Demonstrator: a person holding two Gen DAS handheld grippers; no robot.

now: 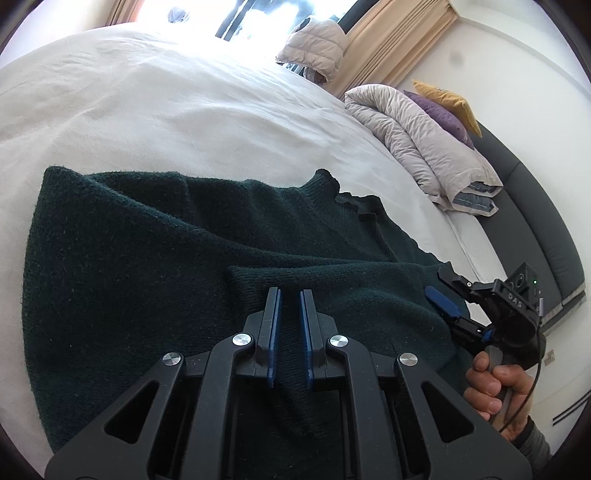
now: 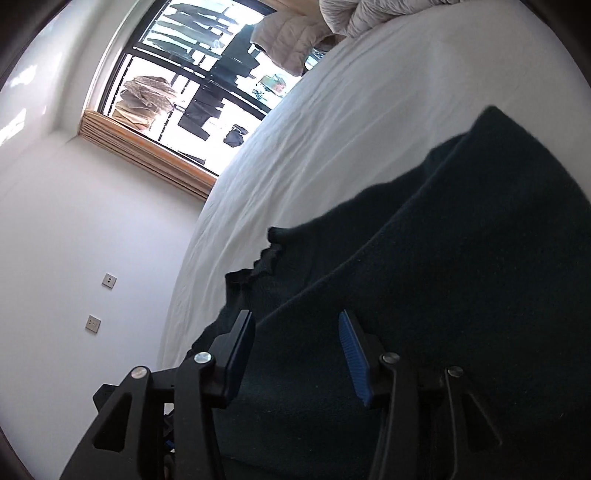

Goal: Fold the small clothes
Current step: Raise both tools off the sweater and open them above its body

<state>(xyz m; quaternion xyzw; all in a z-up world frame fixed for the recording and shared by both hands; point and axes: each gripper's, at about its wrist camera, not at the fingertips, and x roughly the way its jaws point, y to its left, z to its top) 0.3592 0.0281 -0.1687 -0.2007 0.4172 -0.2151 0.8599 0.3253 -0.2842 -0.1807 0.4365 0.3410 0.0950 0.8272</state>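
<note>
Fingers of my left gripper [image 1: 290,306] nearly together, pinching fold of dark green sweater [image 1: 147,258]. My right gripper [image 2: 295,354] at sweater's right edge, pads spread, knit between them, not pressed. Sweater lies flat on white bed sheet [image 1: 166,110]. Rolled duvet [image 1: 424,147] beyond sweater, by bed's far edge.

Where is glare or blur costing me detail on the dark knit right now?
Left wrist view: the window is blown out, while the dark green knitted sweater keeps its visible weave. Right wrist view: the sweater reads near-black and soft, its folds hard to trace.
</note>
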